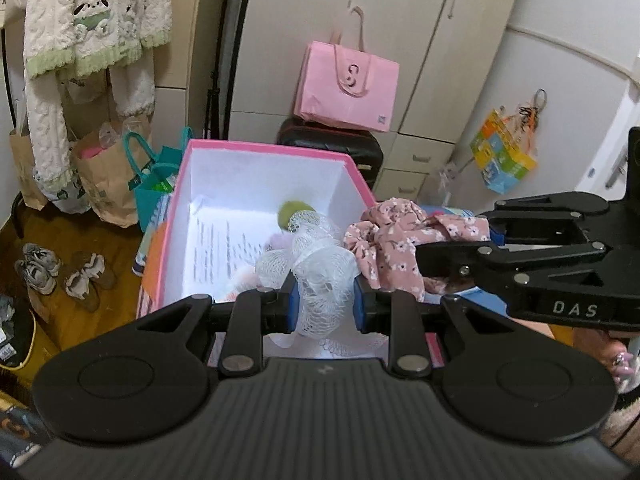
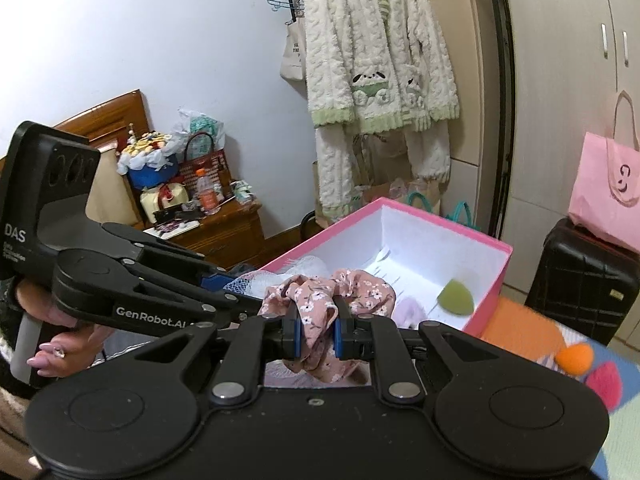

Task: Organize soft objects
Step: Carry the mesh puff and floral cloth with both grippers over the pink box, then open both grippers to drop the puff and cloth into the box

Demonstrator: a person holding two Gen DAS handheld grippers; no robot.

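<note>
White mesh pouf [image 1: 320,268] clamped in left tongs [image 1: 325,304], pink floral scrunchie [image 2: 320,304] clamped in right tongs [image 2: 317,336].

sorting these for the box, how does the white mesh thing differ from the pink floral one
The white mesh pouf is see-through netting with no print; the pink floral scrunchie is opaque cloth with small white flowers. The pouf sits in the left tool, the scrunchie in the right tool. Both are soft, bunched, gripped tight, and held by the pink box.
</note>
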